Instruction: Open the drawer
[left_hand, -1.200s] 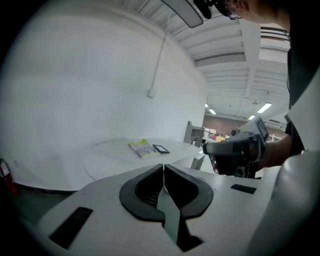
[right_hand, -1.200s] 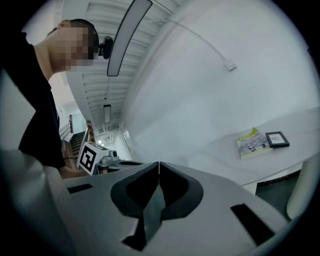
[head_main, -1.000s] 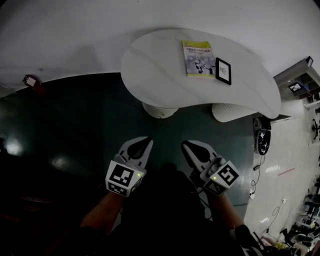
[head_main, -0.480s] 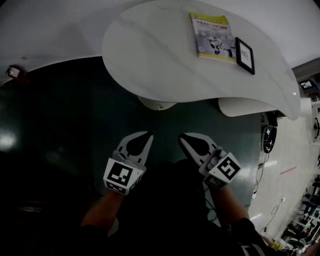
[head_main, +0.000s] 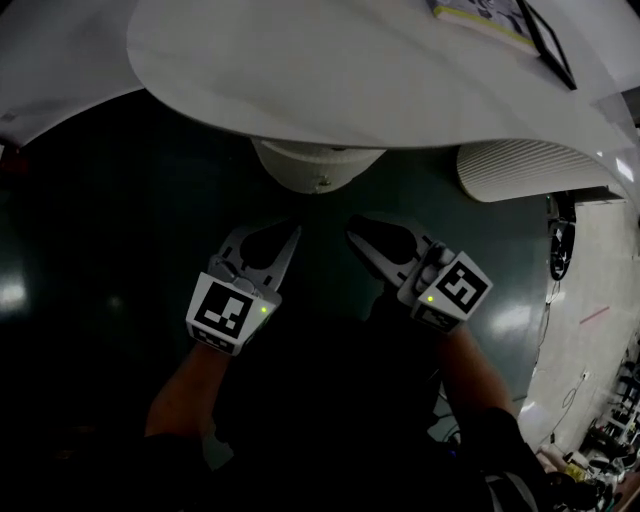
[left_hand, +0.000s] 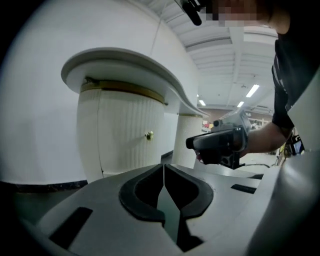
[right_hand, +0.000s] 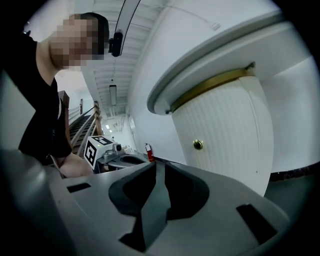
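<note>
Under the curved white tabletop (head_main: 330, 70) stands a round ribbed white pedestal (head_main: 318, 165) with a small gold knob (head_main: 322, 182) on its front. My left gripper (head_main: 297, 232) and right gripper (head_main: 352, 226) hang side by side just short of it, both shut and empty. In the left gripper view the jaws (left_hand: 163, 167) meet in a thin line, with the knob (left_hand: 149, 135) ahead and slightly left. From the right gripper (right_hand: 160, 165), the knob (right_hand: 198, 145) sits ahead and to the right on the ribbed front (right_hand: 225, 130). Neither gripper touches the pedestal.
A second ribbed pedestal (head_main: 530, 170) stands under the table's right end. A book (head_main: 480, 15) and a black picture frame (head_main: 545, 40) lie on the tabletop. The floor is dark and glossy. Cables and equipment clutter the far right (head_main: 560, 250).
Both grippers have dropped together, from above the table's level to below its edge, in front of the pedestal. The tabletop now fills the upper head view. Jaws stayed shut.
</note>
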